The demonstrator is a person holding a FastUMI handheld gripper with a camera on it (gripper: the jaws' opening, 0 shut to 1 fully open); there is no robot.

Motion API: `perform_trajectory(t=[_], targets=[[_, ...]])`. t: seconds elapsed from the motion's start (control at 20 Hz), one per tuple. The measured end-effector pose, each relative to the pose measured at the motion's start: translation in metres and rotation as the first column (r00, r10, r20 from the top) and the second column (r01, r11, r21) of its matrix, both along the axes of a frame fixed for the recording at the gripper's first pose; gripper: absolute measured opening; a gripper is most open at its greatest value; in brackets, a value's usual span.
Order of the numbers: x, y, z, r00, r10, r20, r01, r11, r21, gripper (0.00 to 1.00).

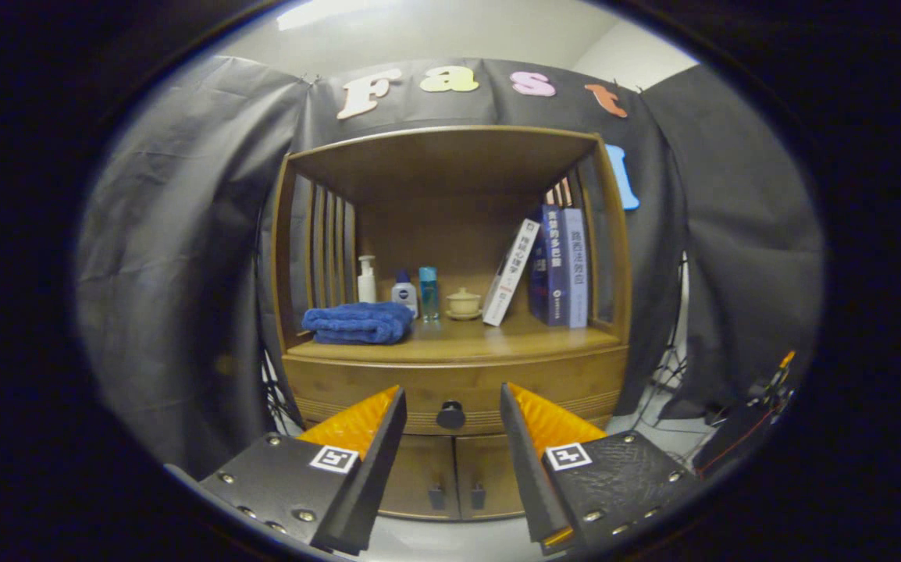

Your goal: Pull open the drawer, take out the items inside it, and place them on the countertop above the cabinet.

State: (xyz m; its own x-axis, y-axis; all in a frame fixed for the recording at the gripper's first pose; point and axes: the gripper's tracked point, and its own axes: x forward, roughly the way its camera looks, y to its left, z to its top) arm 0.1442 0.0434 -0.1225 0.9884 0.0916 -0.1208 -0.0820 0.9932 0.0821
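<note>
The wooden cabinet [450, 328] stands straight ahead at twelve o'clock from the gripper [453, 410], well beyond its fingers. Its open countertop [497, 337] carries a folded blue towel [358, 322] at ten o'clock, three small bottles [404, 293] and a lidded cup [464, 303] behind it, and leaning books [552, 265] at one o'clock. Below the countertop sits the drawer [365, 382], shut, with two small doors [454, 476] under it. The drawer's dark round knob [450, 414] shows in the gap between the fingertips, though farther off than they reach.

The fingers stand wide apart and hold nothing.

The likely trouble: the knob is small and round, so a closing grip that arrives off-centre may slide off it, or the fingertips may strike the drawer front before they straddle it. Later, the crowded left half of the countertop leaves less room, so items set down there could knock a bottle over; the bare middle looks safer.
</note>
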Motion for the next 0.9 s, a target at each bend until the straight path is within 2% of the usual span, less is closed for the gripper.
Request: perform_trajectory(t=[0.25, 0.6, 0.75, 0.9], targets=[[0.054, 0.018, -0.047, 0.997, 0.043, -0.058, -0.041, 0.998, 0.038, 0.73], [0.114, 0.018, -0.109, 0.982, -0.009, -0.190, 0.019, 0.998, 0.054, 0.74], [0.131, 0.008, -0.119, 0.976, -0.066, -0.208, 0.076, 0.996, 0.039, 0.74], [0.137, 0.014, -0.122, 0.974, -0.048, -0.223, 0.065, 0.996, 0.068, 0.50]])
